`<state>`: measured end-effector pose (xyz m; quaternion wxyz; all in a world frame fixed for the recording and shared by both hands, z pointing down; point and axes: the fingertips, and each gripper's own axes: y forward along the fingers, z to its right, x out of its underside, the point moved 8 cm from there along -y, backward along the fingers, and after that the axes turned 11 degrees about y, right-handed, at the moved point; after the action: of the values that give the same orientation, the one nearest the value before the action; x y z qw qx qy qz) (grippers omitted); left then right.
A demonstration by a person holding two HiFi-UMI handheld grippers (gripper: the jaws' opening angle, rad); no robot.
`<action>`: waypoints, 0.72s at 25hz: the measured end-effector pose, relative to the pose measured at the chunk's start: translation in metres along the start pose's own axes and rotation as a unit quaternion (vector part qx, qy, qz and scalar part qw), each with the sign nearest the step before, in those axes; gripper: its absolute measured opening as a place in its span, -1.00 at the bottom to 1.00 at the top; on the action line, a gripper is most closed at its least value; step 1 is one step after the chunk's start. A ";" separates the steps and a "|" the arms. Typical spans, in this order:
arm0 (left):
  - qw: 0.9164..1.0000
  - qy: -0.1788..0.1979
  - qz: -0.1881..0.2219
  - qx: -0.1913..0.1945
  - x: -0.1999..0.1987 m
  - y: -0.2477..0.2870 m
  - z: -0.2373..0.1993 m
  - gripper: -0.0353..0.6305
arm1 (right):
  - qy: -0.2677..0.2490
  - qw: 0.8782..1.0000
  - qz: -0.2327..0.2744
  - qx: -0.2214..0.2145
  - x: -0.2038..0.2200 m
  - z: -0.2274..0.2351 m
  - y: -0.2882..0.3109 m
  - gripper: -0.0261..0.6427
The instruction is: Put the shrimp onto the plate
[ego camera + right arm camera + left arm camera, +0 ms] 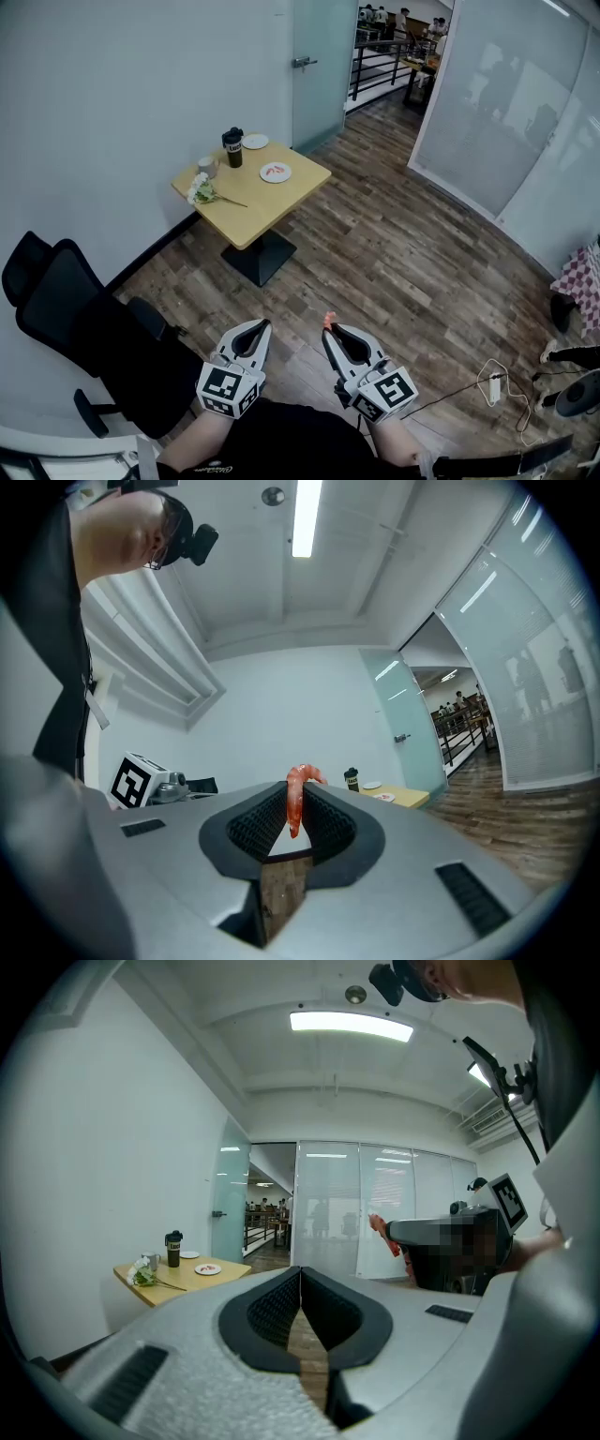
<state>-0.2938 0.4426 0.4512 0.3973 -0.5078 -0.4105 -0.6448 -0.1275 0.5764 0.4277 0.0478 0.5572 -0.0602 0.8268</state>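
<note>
My right gripper [328, 331] is shut on an orange-red shrimp [295, 803], which stands up between the jaw tips; its end also shows in the head view as the shrimp [328, 320]. My left gripper [265, 325] is shut with nothing in it, its tips meeting in the left gripper view [300, 1271]. Both are held low in front of the person, well away from the table. On the far wooden table [281, 202] lies a white plate [275, 172] with an orange piece on it. A second white plate [255, 142] sits behind it.
The table also holds a black tumbler [232, 148], a small mug [207, 167] and a sprig of white flowers [201, 192]. A black office chair [84, 328] stands at the left. Cables and a power strip [494, 386] lie on the wood floor at the right. Glass walls stand to the right.
</note>
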 end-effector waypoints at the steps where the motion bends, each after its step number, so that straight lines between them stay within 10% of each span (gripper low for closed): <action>1: 1.000 0.000 0.000 -0.001 -0.001 0.004 0.004 -0.88 | -0.002 1.000 -0.001 -0.001 -0.002 0.003 -0.003 -0.77; 18: 1.000 -0.006 0.004 -0.017 0.005 0.030 0.004 -0.88 | -0.027 1.000 -0.012 -0.012 -0.008 0.029 0.005 -0.77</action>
<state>-0.2656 0.4360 0.4601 0.3887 -0.5202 -0.3999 -0.6468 -0.0985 0.5671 0.4310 0.0623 0.5793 -0.0645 0.8102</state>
